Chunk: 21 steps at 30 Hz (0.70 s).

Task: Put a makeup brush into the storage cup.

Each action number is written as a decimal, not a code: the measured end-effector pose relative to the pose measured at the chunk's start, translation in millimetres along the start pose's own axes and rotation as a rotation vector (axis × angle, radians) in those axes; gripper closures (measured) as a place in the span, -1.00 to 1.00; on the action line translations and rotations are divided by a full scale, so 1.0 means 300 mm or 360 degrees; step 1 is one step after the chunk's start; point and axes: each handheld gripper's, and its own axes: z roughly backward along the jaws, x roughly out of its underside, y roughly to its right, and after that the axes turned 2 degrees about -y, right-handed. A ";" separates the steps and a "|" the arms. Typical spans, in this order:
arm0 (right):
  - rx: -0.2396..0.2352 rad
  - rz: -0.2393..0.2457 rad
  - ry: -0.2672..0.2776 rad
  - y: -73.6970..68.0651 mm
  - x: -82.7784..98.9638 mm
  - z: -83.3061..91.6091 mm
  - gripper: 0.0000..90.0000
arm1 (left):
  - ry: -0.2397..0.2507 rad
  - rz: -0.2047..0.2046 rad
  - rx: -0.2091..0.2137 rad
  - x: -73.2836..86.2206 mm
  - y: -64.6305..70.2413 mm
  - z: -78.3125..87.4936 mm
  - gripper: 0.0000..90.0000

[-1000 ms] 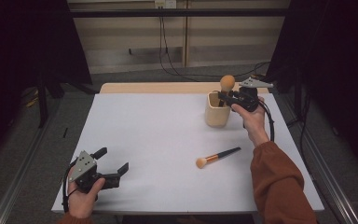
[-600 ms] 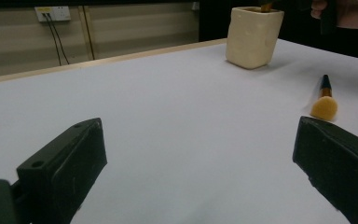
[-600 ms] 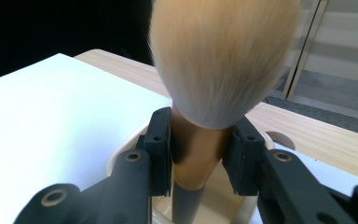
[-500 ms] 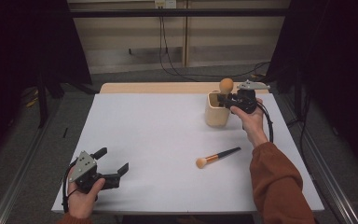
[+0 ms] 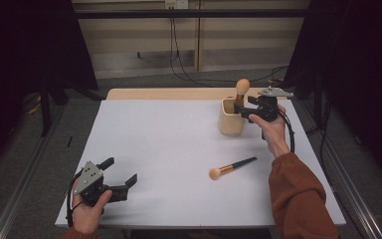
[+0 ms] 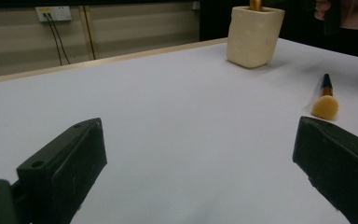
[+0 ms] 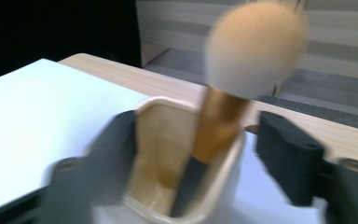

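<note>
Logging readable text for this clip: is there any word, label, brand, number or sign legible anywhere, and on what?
None can be read.
Cream holder: plain, no print visible.
Brush on the table: no marking legible on its handle.
Brush in the holder: blurred, nothing readable.
Wall socket: no lettering legible.
Left claw and right claw: no lettering visible.

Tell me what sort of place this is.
Probably a recording rig or lab, not a home: a bare white table ringed by black curtains, cables running from a wall socket, and only a cream holder and makeup brushes as props.
</note>
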 end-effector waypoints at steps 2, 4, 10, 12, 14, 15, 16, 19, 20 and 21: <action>0.0001 0.0002 0.0014 0.002 0.005 0.007 -0.69 | 0.0003 0.0001 0.0001 0.000 0.000 0.000 -0.94; -0.0006 0.0001 0.0033 0.000 0.003 0.012 -0.84 | 0.0002 -0.0002 0.0000 -0.001 0.000 -0.001 -0.94; -0.0034 0.0041 0.0073 -0.019 -0.008 0.041 -1.00 | 0.0014 0.0010 -0.0001 -0.002 -0.003 0.002 -0.94; -0.0038 0.0067 0.0106 -0.026 -0.003 0.059 -0.99 | 0.0015 0.0010 0.0000 -0.002 -0.004 0.003 -0.94; -0.0033 0.0074 0.0109 -0.028 0.003 0.074 -1.00 | 0.0014 0.0011 0.0002 -0.003 -0.004 0.003 -0.94; -0.0035 0.0056 0.0107 -0.030 0.005 0.081 -1.00 | 0.0016 0.0013 0.0001 -0.003 -0.003 0.002 -0.94; -0.0042 0.0053 0.0103 -0.030 0.007 0.087 -0.98 | 0.0017 0.0009 -0.0001 -0.004 -0.002 0.003 -0.94; -0.0022 0.0040 0.0095 -0.034 0.012 0.108 -0.98 | 0.0019 0.0005 -0.0002 -0.005 -0.003 0.003 -0.94; -0.0014 0.0039 0.0106 -0.037 0.014 0.115 -0.98 | 0.0016 0.0007 -0.0003 -0.004 -0.004 0.003 -0.94; -0.0008 0.0035 0.0110 -0.039 0.017 0.122 -0.98 | 0.0017 0.0010 -0.0003 -0.004 -0.005 0.002 -0.94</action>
